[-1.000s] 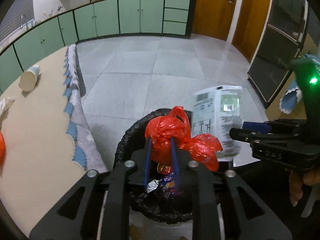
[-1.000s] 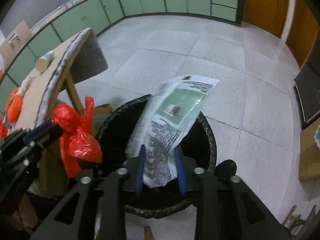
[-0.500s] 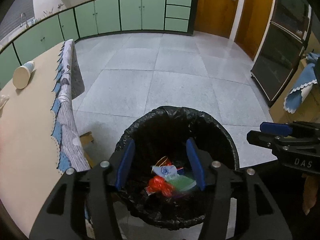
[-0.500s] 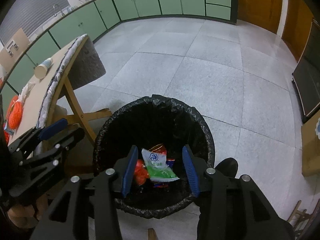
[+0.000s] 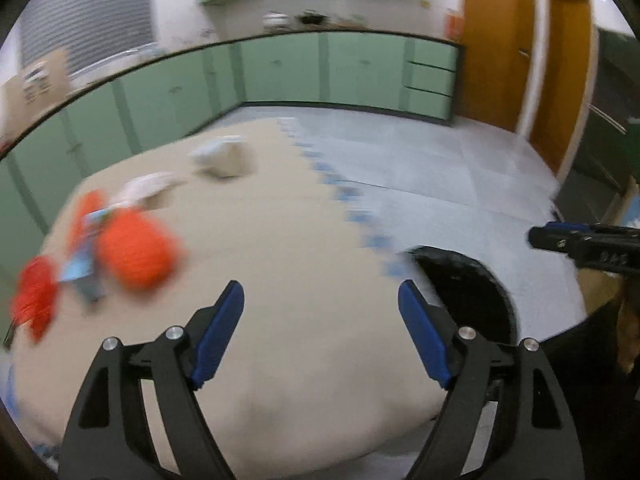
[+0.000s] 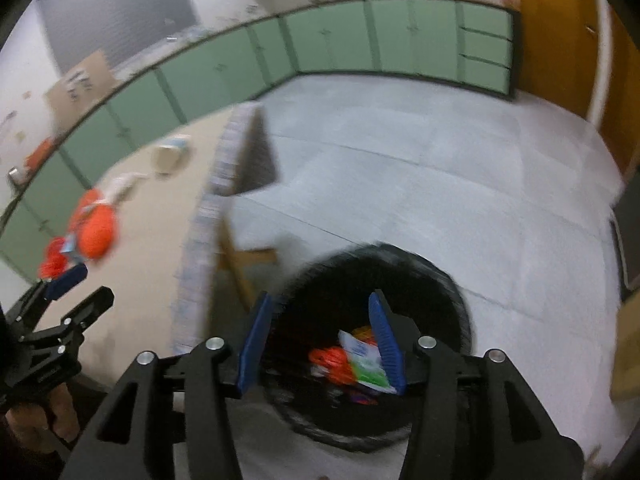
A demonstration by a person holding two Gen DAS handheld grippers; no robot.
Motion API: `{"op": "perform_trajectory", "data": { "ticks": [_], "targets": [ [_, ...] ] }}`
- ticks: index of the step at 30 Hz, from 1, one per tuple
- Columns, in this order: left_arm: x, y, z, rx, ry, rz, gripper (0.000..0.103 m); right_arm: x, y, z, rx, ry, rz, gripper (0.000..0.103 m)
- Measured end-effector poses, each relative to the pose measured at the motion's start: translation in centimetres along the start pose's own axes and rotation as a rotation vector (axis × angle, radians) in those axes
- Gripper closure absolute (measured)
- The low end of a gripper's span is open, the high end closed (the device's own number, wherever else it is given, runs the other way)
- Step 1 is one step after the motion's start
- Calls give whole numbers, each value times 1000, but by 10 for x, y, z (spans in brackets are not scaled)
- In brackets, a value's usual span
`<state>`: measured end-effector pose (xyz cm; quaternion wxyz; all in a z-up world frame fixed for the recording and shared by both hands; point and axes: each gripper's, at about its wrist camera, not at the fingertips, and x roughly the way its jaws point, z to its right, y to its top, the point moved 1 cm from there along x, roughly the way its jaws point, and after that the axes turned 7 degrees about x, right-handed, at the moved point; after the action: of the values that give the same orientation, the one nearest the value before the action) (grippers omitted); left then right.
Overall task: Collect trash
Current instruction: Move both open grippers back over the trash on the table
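Trash (image 5: 136, 248) lies blurred on the beige table (image 5: 280, 280) in the left wrist view: orange bags, a white scrap (image 5: 146, 188) and a tipped paper cup (image 5: 226, 158). Green cabinets (image 5: 280, 72) and an orange door (image 5: 496, 48) ring the grey tiled floor (image 5: 440, 168). The left claw (image 5: 320, 320) is spread wide and grips nothing; 0.5 s ago it hung over the bin (image 5: 472, 288), now at the table's right edge.

In the right wrist view, the right claw (image 6: 320, 336) is released above the black-lined bin (image 6: 440, 280), as before. Inside lie a green-white packet (image 6: 366, 364) and an orange bag (image 6: 332, 360).
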<state>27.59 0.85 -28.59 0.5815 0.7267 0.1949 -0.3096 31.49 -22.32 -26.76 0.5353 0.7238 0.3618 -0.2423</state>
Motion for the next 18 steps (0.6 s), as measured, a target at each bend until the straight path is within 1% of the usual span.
{"op": "perform_trajectory", "data": {
  "ticks": [2, 6, 9, 11, 13, 15, 18],
  "targets": [
    [-25, -12, -46, -62, 77, 7, 26, 1, 3, -33, -43, 47, 0, 51],
    [-66, -34, -129, -168, 228, 24, 24, 11, 3, -118, -159, 146, -16, 51],
    [-83, -47, -184, -225, 309, 29, 23, 19, -1, -174, -234, 202, -27, 50],
    [-93, -55, -211, -255, 342, 43, 23, 25, -6, -207, -280, 231, -35, 50],
    [-92, -64, -242, -291, 363, 41, 22, 35, -10, -241, -322, 256, -46, 50],
    [-85, -70, -264, -314, 355, 28, 22, 43, -12, -264, -343, 273, -56, 50],
    [-73, -74, -283, -323, 333, 24, 22, 57, -15, -295, -363, 291, -66, 50]
  ]
}}
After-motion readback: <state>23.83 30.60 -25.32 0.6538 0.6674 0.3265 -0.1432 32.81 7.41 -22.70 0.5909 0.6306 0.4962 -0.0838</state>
